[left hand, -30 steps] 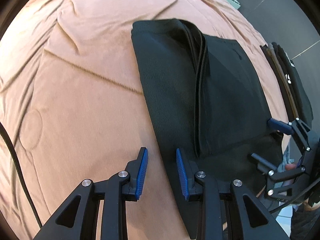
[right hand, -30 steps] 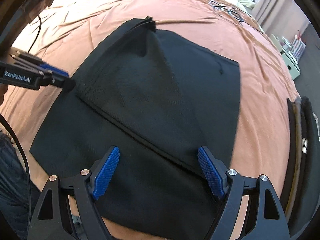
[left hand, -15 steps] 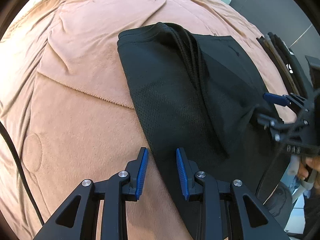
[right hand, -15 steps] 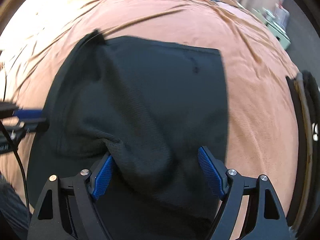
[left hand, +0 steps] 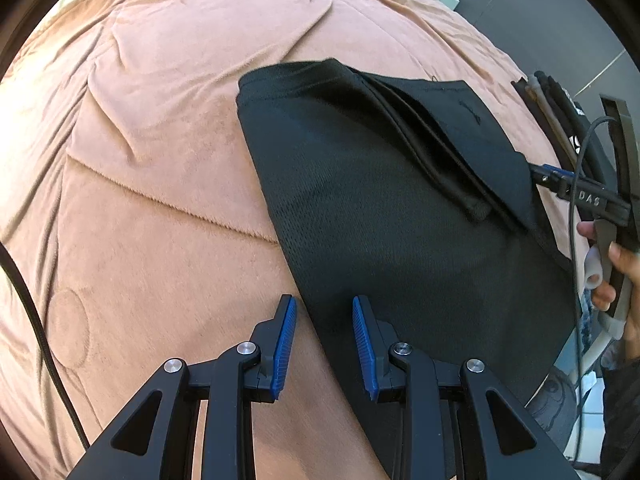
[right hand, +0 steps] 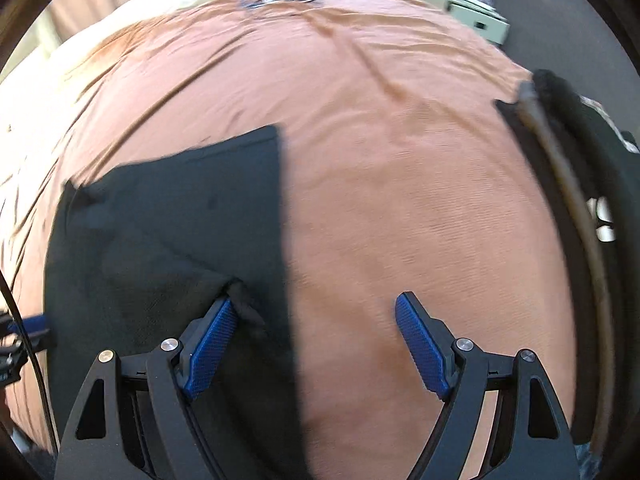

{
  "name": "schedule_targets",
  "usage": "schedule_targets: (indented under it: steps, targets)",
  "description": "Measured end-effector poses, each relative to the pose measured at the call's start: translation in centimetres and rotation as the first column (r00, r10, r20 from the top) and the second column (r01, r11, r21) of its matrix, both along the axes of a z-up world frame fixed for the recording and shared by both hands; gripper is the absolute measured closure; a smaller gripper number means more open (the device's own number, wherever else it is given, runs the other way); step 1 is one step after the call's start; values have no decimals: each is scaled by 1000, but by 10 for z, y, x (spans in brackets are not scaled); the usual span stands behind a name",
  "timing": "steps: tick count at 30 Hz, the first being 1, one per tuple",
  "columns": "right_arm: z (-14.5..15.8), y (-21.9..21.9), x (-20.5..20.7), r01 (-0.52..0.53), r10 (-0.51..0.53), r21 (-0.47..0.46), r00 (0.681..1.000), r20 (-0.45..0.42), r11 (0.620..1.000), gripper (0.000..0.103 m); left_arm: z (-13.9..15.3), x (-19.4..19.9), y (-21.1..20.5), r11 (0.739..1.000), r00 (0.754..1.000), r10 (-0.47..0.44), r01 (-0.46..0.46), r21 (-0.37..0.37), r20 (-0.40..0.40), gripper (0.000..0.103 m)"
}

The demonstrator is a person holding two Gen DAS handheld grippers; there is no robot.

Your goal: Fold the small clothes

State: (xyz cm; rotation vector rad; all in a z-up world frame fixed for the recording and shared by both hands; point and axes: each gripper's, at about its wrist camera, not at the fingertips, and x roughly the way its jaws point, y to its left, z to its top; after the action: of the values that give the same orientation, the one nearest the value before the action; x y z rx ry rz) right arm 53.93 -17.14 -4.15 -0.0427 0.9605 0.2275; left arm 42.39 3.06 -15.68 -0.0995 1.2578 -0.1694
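Observation:
A black mesh garment (left hand: 380,220) lies folded lengthwise on the orange-brown bedcover (left hand: 160,160), a ridge of stacked edges running down its right half. My left gripper (left hand: 324,344) hovers over the garment's near left edge, its blue pads apart with nothing pinched. In the right wrist view the garment (right hand: 160,240) fills the left side. There my right gripper (right hand: 316,344) stands wide open astride the garment's right edge, mostly over bare cover. A bunched fabric corner (right hand: 244,304) rests against its left pad. In the left wrist view the right gripper (left hand: 560,180) sits at the garment's right edge.
A pile of folded dark clothes (right hand: 580,200) lies along the bed's right edge, also in the left wrist view (left hand: 560,120). A black cable (left hand: 40,320) crosses the near left. Pale furniture (right hand: 476,16) stands beyond the bed. A person's hand (left hand: 612,272) holds the right tool.
My right gripper has swept right, from over the garment's middle to its right edge, rolling as it went. The folded ridge now lies further right. The left gripper has barely moved.

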Motion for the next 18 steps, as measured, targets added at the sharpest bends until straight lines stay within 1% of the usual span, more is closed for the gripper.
schedule_targets:
  steps: [2, 4, 9, 14, 18]
  targets:
    - [2, -10, 2, 10, -9, 43, 1000, -15, 999, 23, 3, 2, 4, 1000, 1000, 12, -12, -7, 4, 72]
    - [7, -11, -3, 0, 1, 41, 1000, -10, 999, 23, 5, 4, 9, 1000, 1000, 25, -25, -10, 10, 72]
    - [17, -6, -22, -78, 78, -6, 997, 15, 997, 23, 9, 7, 16, 999, 999, 50, -50, -18, 19, 72]
    - [29, 17, -46, -183, 185, -55, 982, 37, 982, 23, 12, 6, 14, 999, 998, 49, -49, -19, 26, 72]
    - [33, 47, -66, -262, 270, -121, 961, 56, 958, 23, 10, 6, 12, 999, 999, 45, -45, -16, 24, 72]
